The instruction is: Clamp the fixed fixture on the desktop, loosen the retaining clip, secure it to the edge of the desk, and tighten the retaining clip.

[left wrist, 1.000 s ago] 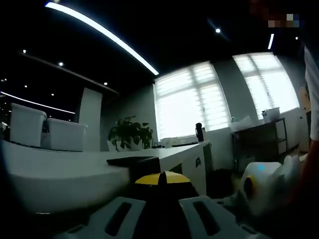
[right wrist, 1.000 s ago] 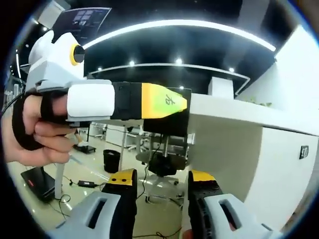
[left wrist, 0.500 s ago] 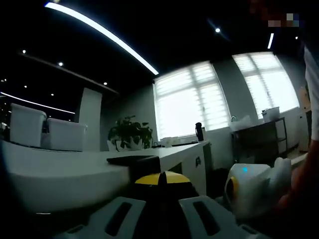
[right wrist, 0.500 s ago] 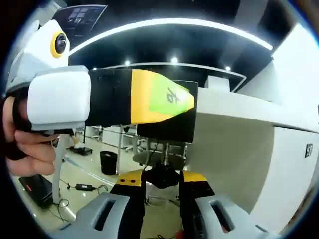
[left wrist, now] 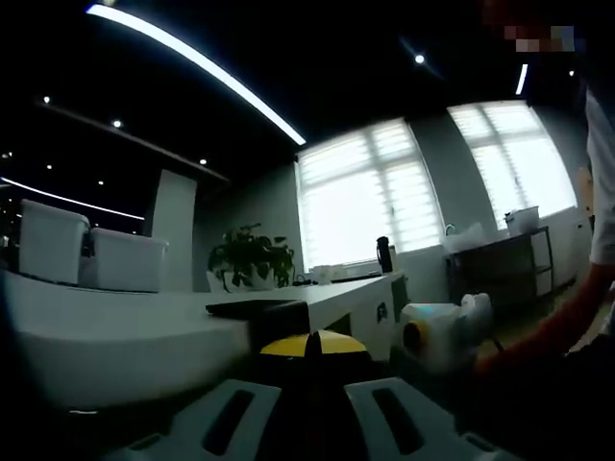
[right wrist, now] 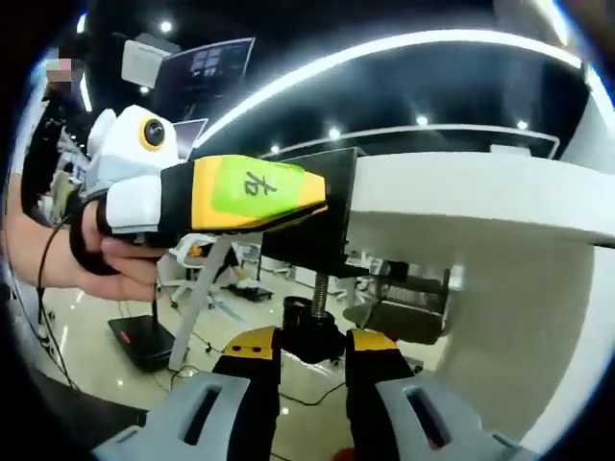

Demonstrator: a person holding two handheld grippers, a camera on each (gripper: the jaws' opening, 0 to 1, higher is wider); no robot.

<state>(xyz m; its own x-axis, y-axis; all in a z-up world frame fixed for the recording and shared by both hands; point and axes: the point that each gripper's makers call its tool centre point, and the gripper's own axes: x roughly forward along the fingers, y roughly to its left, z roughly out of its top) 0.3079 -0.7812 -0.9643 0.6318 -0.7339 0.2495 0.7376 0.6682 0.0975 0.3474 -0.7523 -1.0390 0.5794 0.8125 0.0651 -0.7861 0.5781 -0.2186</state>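
Two tools work the clamp (right wrist: 322,235) at the table (right wrist: 461,192) edge: the left tool (right wrist: 317,192) grips its black body, the right tool (right wrist: 312,341) is closed on its screw knob (right wrist: 309,331).

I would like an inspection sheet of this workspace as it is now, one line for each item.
Surface: white desk, its edge seen from below in the right gripper view.
Job's things: black clamp fixture sits on the desk edge; its threaded screw with black knob hangs below.
Clutter: two white bins, a dark bottle and a potted plant on desks farther off.
Grippers: left gripper is shut on the fixture's body; right gripper has its yellow-tipped jaws on either side of the knob, contact unclear.
Cables: dark cable on the floor.
Surroundings: office with bright blinded windows, ceiling light strips, a black shelf rack.
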